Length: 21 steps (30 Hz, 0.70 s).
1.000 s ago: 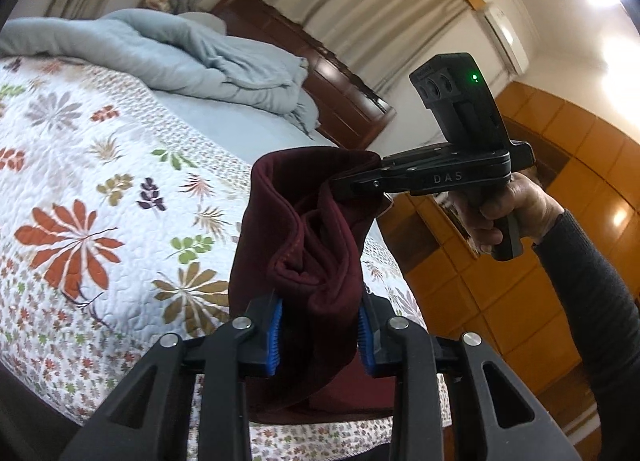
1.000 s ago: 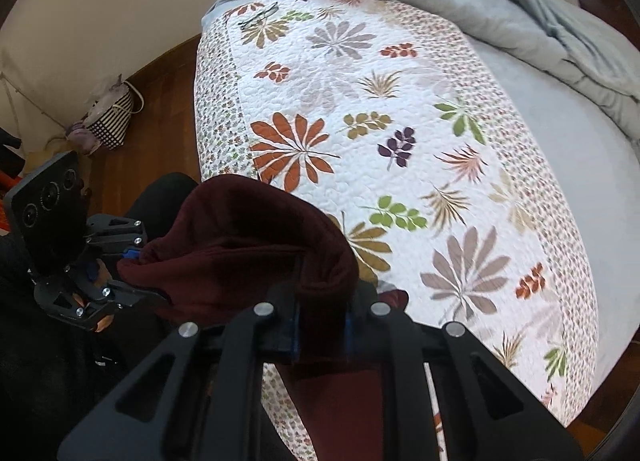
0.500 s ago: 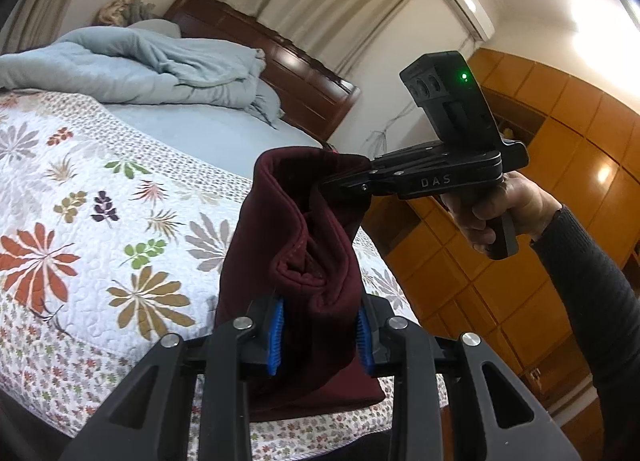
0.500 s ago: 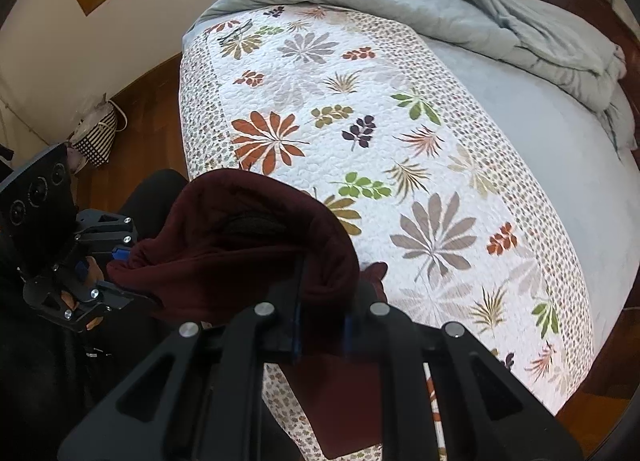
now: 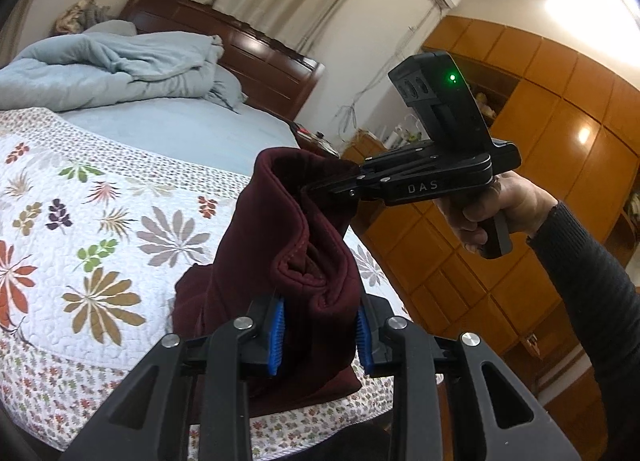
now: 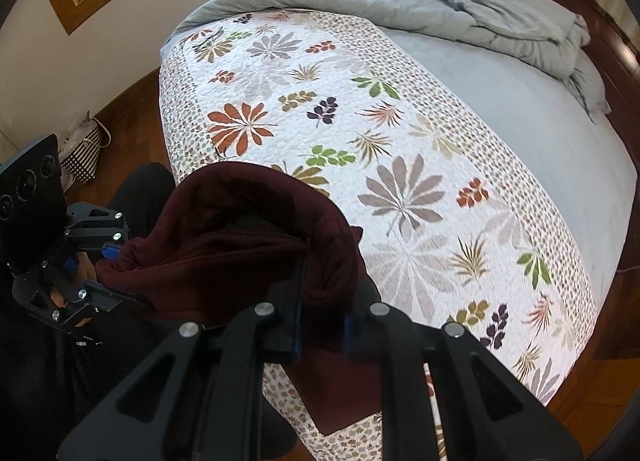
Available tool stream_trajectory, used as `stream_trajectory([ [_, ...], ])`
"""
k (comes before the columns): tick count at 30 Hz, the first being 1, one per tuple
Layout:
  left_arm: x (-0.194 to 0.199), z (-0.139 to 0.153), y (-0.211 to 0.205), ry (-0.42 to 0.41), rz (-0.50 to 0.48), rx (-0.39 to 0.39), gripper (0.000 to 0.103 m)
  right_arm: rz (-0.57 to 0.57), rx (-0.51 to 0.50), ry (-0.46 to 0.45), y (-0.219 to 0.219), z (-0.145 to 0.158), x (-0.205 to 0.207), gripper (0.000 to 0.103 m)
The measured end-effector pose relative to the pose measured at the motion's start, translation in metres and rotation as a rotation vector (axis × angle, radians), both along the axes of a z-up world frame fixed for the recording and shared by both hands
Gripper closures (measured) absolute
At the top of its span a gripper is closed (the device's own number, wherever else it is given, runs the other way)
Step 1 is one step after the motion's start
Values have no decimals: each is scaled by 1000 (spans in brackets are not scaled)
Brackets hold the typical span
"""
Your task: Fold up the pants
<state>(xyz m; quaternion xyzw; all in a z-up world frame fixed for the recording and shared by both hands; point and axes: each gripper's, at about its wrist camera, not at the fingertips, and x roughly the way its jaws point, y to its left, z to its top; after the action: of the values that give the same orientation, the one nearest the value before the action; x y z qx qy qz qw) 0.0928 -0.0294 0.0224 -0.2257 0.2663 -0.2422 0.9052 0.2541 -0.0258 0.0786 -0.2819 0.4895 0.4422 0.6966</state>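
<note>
Dark maroon pants (image 5: 288, 261) hang bunched between my two grippers above the near edge of the bed. My left gripper (image 5: 320, 331) is shut on a thick fold of the waistband between its blue pads. My right gripper (image 5: 320, 187) reaches in from the right, gripping the fabric's upper edge. In the right wrist view the same pants (image 6: 248, 245) drape over my right gripper (image 6: 322, 319), which is shut on them, while my left gripper (image 6: 110, 265) holds their left end. The loose lower cloth trails onto the floral quilt (image 6: 400, 165).
A crumpled grey-blue duvet (image 6: 460, 9) lies at the head of the bed by the dark wooden headboard (image 5: 256, 57). Orange wooden wardrobes (image 5: 540, 165) line the right wall. A checked bag (image 6: 82, 153) sits on the wooden floor left of the bed.
Both grippers carried the pants sideways along the bed's edge and slightly up. The headboard and wardrobes have slid further into the left wrist view. Both grips stay as they were.
</note>
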Motion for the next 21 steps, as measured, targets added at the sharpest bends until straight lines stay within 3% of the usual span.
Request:
stream_trajectory([
  [7, 8, -2, -38, 2, -65, 49, 75, -46, 10, -1, -39, -10, 1, 90],
  [21, 32, -33, -109, 45, -178, 126, 75, -123, 3, 30, -102, -57, 15, 90],
])
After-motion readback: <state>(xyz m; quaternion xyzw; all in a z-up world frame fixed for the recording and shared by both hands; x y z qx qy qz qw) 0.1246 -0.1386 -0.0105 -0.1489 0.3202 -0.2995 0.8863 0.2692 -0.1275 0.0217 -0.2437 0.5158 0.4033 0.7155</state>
